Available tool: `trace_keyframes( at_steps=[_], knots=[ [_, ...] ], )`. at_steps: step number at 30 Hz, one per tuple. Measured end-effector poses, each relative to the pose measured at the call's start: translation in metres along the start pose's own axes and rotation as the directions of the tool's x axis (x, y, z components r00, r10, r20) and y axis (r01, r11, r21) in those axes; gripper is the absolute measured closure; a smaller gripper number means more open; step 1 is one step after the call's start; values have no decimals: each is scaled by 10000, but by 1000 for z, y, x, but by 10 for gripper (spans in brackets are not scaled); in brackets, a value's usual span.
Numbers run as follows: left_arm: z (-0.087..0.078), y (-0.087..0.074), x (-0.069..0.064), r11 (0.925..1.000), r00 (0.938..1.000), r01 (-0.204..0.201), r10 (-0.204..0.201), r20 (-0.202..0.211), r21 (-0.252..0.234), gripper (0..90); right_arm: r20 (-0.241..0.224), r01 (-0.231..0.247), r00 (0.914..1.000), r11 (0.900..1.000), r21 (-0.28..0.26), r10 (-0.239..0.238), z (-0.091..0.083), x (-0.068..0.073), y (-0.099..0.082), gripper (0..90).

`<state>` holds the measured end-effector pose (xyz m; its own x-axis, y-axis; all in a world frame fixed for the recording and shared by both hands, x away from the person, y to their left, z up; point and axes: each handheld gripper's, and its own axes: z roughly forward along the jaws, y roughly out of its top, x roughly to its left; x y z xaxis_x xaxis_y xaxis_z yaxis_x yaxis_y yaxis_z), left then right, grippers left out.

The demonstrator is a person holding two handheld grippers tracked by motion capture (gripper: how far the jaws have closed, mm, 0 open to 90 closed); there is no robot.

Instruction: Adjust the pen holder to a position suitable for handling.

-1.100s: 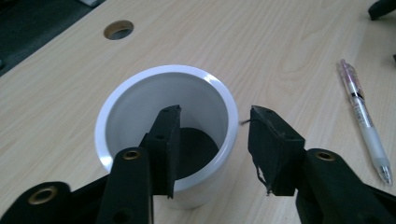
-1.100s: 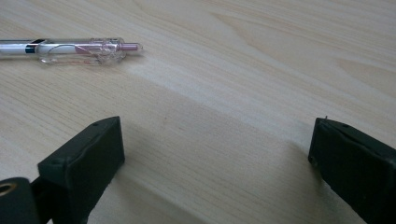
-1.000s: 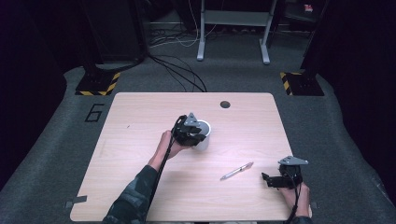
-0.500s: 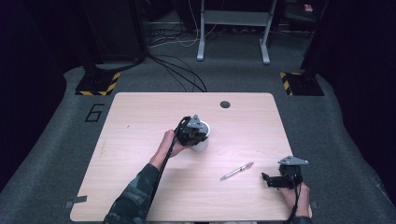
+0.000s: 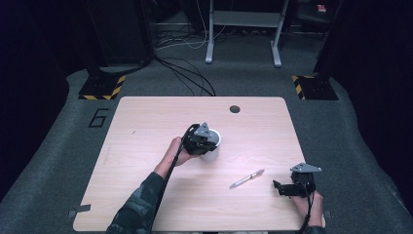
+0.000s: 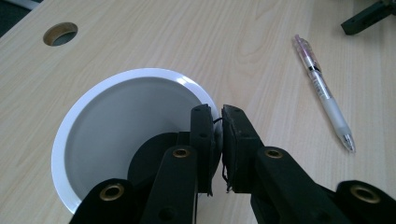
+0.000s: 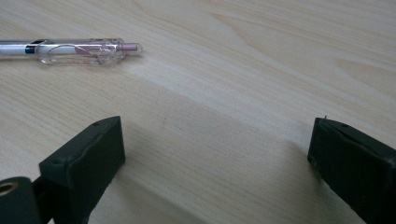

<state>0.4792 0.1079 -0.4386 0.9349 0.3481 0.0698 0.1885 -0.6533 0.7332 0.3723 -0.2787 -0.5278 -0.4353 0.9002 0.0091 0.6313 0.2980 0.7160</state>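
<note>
Left gripper (image 6: 217, 140) pinches the rim of the white cup (image 6: 93, 121), which stands upright mid-table (image 5: 146, 122). Right gripper (image 7: 215, 154) rests near the front right edge, jaws spread, beside the pen (image 7: 70, 50).

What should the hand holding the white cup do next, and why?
Probably lift the cup a little and check that it holds. The left gripper has just closed its jaws on the cup's rim, one jaw inside and one outside. The pen lies apart on the table, in front of the open right gripper.
</note>
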Motion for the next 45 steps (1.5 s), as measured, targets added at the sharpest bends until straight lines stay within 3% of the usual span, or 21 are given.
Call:
trace_keyframes(
  at_steps=[10,23,25,27,29,32,37,39,45],
  knots=[
    [-3,-3,-11,9996,9988,-252,255,411,-91,827,-1,9,10000,10000,2,-9,0,0,0,35],
    [-5,-4,-21,9986,9973,-530,533,499,-67,806,-2,36,10000,10000,7,-36,0,0,0,36],
    [-6,-2,-22,9993,9984,-387,387,401,-20,585,-5,32,10000,10000,5,-32,0,0,0,35],
    [-9,0,-25,9993,9992,-332,336,200,-192,425,-8,29,10000,10000,2,-29,0,0,0,36],
    [-15,1,-28,9988,9997,-226,231,108,-440,297,-10,33,10000,10000,3,-33,0,0,0,36],
    [-29,2,-31,9961,9999,-94,87,-90,-875,178,-11,70,10000,10000,-10,-70,0,-1,0,36],
    [-54,-9,-36,9897,9988,111,-178,-454,-1426,142,-11,29,10000,10000,0,-29,0,0,0,35],
    [-62,-17,-38,9909,9975,105,-199,-683,-1341,127,-12,38,10000,10000,7,-38,0,0,0,35],
    [-77,-52,-43,9908,9901,630,-771,-1171,-1200,75,-12,40,10000,10000,8,-40,0,-1,0,35]
  ],
)
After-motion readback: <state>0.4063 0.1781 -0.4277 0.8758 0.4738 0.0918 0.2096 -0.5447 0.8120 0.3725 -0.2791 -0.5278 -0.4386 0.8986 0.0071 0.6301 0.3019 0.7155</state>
